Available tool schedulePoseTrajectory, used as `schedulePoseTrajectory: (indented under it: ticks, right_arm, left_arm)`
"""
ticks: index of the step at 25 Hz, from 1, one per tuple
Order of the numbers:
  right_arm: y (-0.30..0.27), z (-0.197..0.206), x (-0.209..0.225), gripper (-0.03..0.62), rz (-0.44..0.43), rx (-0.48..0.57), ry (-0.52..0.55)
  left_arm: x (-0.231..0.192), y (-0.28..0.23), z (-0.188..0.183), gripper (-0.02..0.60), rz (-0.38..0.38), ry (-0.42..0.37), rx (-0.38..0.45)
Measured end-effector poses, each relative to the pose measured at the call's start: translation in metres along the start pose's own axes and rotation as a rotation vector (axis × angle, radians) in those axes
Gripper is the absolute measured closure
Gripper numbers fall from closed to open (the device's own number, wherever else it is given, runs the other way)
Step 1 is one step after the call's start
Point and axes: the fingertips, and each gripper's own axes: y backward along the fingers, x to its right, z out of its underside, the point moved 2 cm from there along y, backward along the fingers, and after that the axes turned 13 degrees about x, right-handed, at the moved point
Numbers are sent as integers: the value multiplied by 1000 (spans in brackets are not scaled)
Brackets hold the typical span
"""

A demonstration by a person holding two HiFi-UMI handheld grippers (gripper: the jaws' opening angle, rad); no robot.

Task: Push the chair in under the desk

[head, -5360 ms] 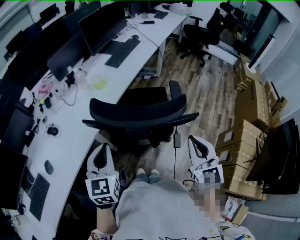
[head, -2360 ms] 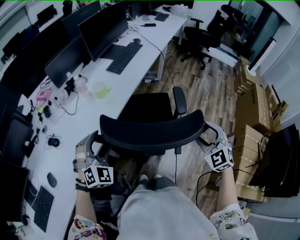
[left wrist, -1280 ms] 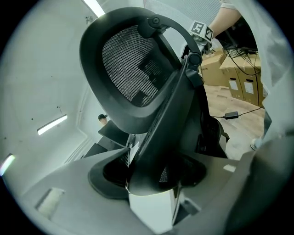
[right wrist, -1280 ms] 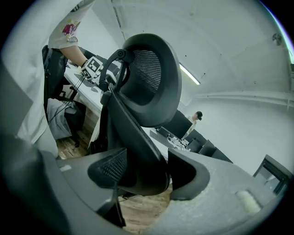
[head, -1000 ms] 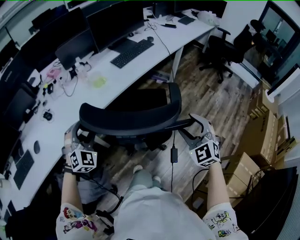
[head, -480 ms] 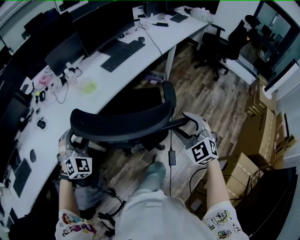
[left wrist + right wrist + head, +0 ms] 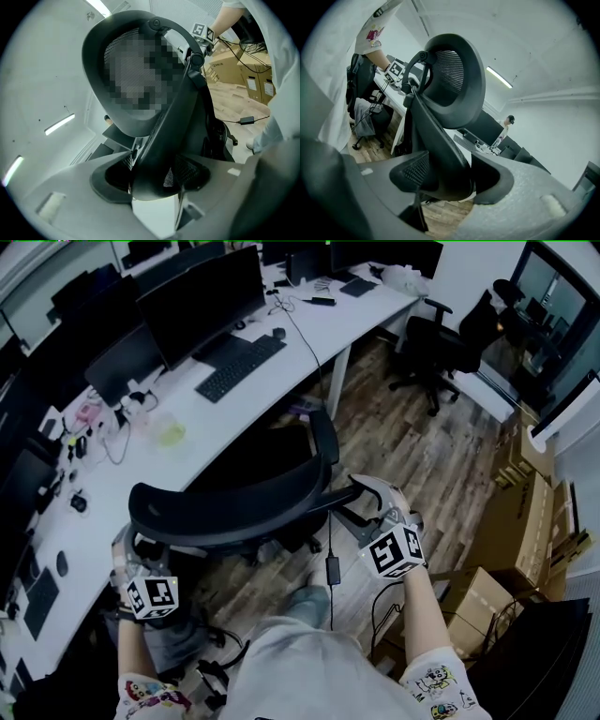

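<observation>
The black mesh office chair (image 7: pixel 225 512) stands with its seat (image 7: pixel 277 451) at the edge of the long white desk (image 7: pixel 309 329). My left gripper (image 7: pixel 131 547) clasps the left end of the curved backrest, and my right gripper (image 7: pixel 364 495) clasps the right end. In the left gripper view the backrest's rim (image 7: pixel 178 117) fills the gap of the left gripper (image 7: pixel 152 180). The right gripper view shows the same: the mesh back (image 7: pixel 454 89) sits wedged in the right gripper (image 7: pixel 447 180). Both grippers are shut on the backrest.
Monitors (image 7: pixel 202 296) and a keyboard (image 7: pixel 239 362) sit on the desk. A second black chair (image 7: pixel 441 338) stands at the far right end. Cardboard boxes (image 7: pixel 525 512) line the right side. A cable with a power brick (image 7: pixel 331 568) lies on the wood floor by the person's foot (image 7: pixel 305 601).
The chair and both grippers have moved left and toward the desk, still clasped together. The person has stepped forward behind the chair.
</observation>
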Motion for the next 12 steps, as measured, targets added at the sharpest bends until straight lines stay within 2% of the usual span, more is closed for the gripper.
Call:
schedulePoseTrajectory:
  ticks: [12]
  right_arm:
    - [-37,32,53,316,-91,36,25]
  left_arm:
    - [3,-31,-11,308,-72,32,-85]
